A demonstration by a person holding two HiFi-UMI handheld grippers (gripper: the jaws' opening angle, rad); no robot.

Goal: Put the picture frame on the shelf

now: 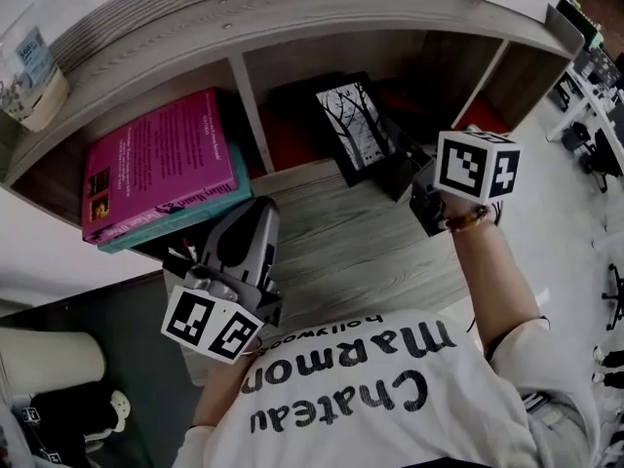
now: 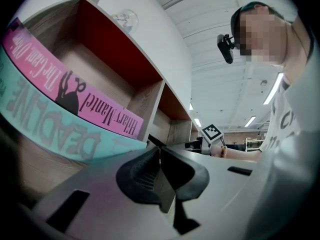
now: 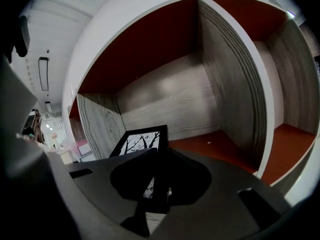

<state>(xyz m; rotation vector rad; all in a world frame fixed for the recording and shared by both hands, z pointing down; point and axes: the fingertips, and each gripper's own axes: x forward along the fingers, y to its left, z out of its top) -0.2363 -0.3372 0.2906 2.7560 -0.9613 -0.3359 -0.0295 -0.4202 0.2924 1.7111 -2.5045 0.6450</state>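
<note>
Shelf (image 1: 292, 22): wood-grain boards and dividers, red back panels, several open compartments.

Left compartment: two books lying flat, pink book (image 1: 161, 159) stacked on teal book (image 1: 210, 214). Both spines face outward, as the left gripper view shows (pink (image 2: 75, 89), teal (image 2: 45, 129)).

Middle compartment: picture frame (image 1: 353, 125) at the compartment mouth, nearer the left divider than the right one.

Shelf top, far left: one clear cup (image 1: 34, 71) with a printed label.

Picture frame, right gripper view (image 3: 140, 140): narrow black border, rectangular, with a white picture of bare black tree branches. It is tilted and its face is turned toward the camera. Its lower edge is hidden behind the jaws, so I cannot tell whether it touches the board.

Right gripper (image 3: 159, 153): jaws clamped on the frame's right-hand edge, the black border running down between the two pads. In the head view it (image 1: 405, 178) reaches into the middle compartment from the right.

Left gripper (image 2: 160, 151): jaws pressed together, nothing between them. In the head view it (image 1: 255, 208) sits just below the teal book's corner, over the lower board.
</note>
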